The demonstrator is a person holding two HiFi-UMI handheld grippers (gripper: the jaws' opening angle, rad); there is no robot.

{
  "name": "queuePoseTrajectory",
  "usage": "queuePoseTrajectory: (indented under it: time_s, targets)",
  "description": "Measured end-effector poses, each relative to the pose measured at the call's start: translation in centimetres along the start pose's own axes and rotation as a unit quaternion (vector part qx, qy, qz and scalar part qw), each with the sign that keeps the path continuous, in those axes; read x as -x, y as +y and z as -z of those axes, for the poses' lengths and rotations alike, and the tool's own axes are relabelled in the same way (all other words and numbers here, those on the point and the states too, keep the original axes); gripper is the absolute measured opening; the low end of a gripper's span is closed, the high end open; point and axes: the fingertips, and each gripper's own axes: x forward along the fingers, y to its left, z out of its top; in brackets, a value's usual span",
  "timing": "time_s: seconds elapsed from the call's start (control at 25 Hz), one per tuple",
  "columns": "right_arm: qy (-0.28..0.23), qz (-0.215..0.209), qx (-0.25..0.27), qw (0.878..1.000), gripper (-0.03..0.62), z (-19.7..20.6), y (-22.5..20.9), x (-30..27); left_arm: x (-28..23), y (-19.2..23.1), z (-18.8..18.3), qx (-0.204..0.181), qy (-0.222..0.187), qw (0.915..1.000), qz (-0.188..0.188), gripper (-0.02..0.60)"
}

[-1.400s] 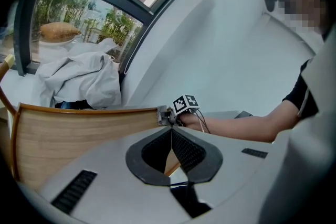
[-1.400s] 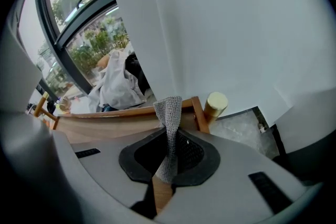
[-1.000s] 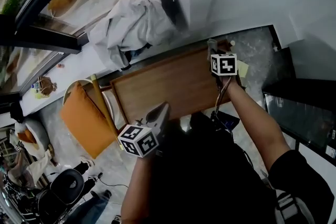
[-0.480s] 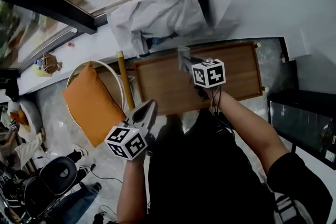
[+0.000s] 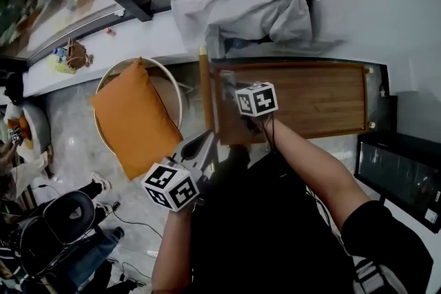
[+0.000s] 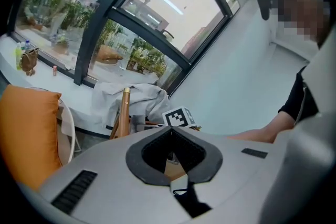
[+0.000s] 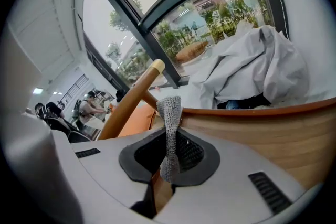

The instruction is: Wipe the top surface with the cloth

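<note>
Right claw: jaws closed, clamped on a narrow strip of grey knitted cloth. The cloth runs up through the gap in the jaw pads, and its free end stands above the jaw tips. In the right gripper view that end shows against the raised rim of the wooden worktop. Whether the cloth touches the top surface cannot be told from any view.

Position of the right claw: over the left end of the worktop, close to its far-left corner. A wooden post stands just beside that end. The head view shows the marker cube of this claw above the wood, but the cloth itself is too blurred to make out there.

Left claw: jaws closed tip to tip, with nothing gripped between them. It is held off the worktop, just beyond the near-left corner and above the floor, pointing toward the right claw. The right claw's marker cube appears straight ahead of its tips in the left gripper view.

Surroundings:
- An orange cushion leans in a white round chair to the left of the worktop.
- A heap of pale fabric lies on a white ledge at the far side, below a dark-framed window.
- The right part of the worktop surface is bare wood with a raised edge.
</note>
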Motion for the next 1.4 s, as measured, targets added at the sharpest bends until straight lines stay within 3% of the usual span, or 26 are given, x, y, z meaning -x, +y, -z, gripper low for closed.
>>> queuePoseTrajectory:
  time_s: [0.32, 0.64, 1.04, 1.4]
  targets:
    - [0.052, 0.028, 0.02, 0.998, 0.041, 2.5, 0.1, -4.4, 1.7, 2.1, 1.0, 0.006, 0.014, 0.9998, 0.009, 0.011]
    - [0.083, 0.068, 0.077, 0.991, 0.041, 3.3, -0.6, -5.8, 2.3, 3.0, 1.2, 0.01, 0.015, 0.9998, 0.003, 0.011]
    - [0.101, 0.079, 0.069, 0.989, 0.041, 4.0, -2.3, -4.7, 1.2, 2.1, 1.6, 0.016, 0.021, 0.9996, 0.007, 0.011]
    - [0.103, 0.11, 0.05, 0.987, 0.041, 4.2, -7.3, -1.0, -1.8, -0.4, 1.5, 0.005, 0.038, 0.9989, 0.026, 0.011]
